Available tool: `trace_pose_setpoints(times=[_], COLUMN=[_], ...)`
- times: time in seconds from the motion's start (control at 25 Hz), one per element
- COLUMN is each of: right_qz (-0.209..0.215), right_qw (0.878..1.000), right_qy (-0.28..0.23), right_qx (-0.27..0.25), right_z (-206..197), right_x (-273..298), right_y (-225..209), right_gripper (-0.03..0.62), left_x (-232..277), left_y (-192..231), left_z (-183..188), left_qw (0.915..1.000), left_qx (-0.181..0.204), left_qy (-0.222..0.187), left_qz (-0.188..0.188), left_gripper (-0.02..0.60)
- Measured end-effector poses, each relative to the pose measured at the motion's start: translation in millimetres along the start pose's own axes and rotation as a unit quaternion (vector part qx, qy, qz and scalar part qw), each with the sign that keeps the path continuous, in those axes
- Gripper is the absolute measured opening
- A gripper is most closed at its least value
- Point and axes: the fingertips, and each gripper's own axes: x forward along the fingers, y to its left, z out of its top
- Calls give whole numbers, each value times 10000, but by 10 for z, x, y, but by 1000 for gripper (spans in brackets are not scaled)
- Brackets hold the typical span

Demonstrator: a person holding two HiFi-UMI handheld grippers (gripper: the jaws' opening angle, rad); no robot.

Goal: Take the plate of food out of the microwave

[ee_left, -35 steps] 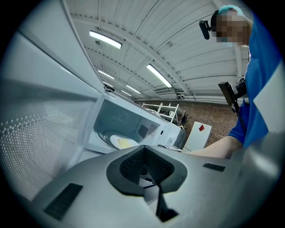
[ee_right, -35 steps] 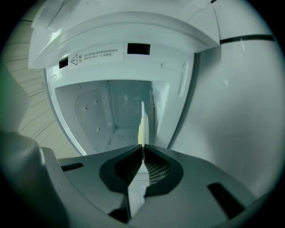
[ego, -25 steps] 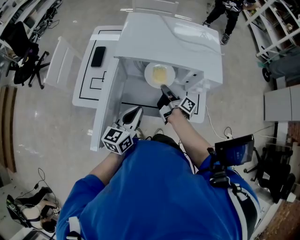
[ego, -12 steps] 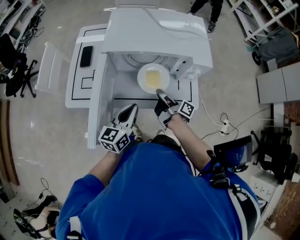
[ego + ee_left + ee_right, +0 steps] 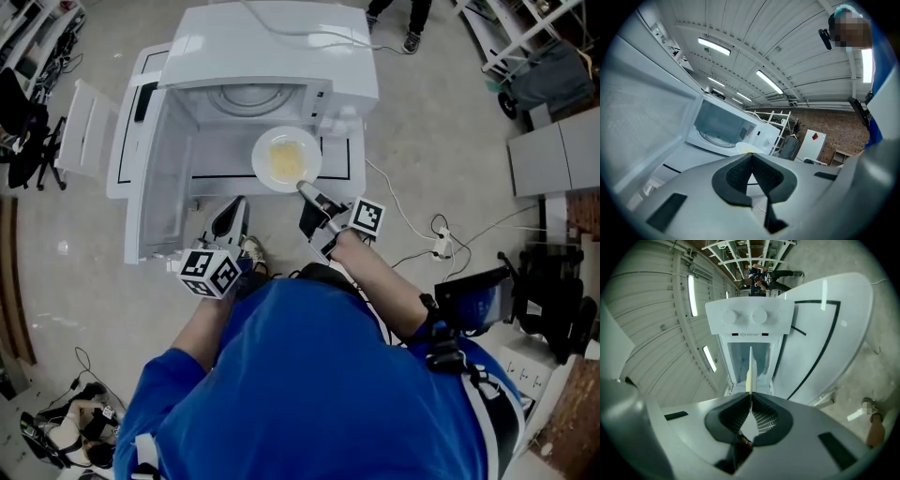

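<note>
Head view: a white microwave oven (image 5: pixel 272 37), its door (image 5: pixel 80 127) swung open, stands on a white table with black lines (image 5: pixel 345 159) over a pale concrete floor (image 5: pixel 441 122). The right gripper (image 5: pixel 305 187) clamps the near rim of the round white plate of yellow food (image 5: pixel 286 157). The plate is now clear of the cavity and above the table; earlier it was at the cavity's mouth.

Left gripper view: the left gripper (image 5: pixel 751 159) has its jaws closed on nothing.

Right gripper view: the plate is pinched edge-on. The panel label (image 5: pixel 750 334) is too small to read.

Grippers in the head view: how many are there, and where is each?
2. The left gripper, shut and empty, is before the open microwave. The right gripper grips the plate of food by its near rim.
</note>
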Motion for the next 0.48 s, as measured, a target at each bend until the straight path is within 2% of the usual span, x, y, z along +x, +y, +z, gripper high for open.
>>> trace_pose_setpoints(times=[0.48], right_qz=[291], right_qw=[9990], right_qy=[301], right_qx=[-167], right_z=[-91], right_x=[-982], right_y=[289], right_gripper=[18], left_x=[-299], left_y=[-728], left_z=[-363], left_qw=[9994], left_qx=[40], left_qy=[-237], left_qz=[242], left_gripper=[9])
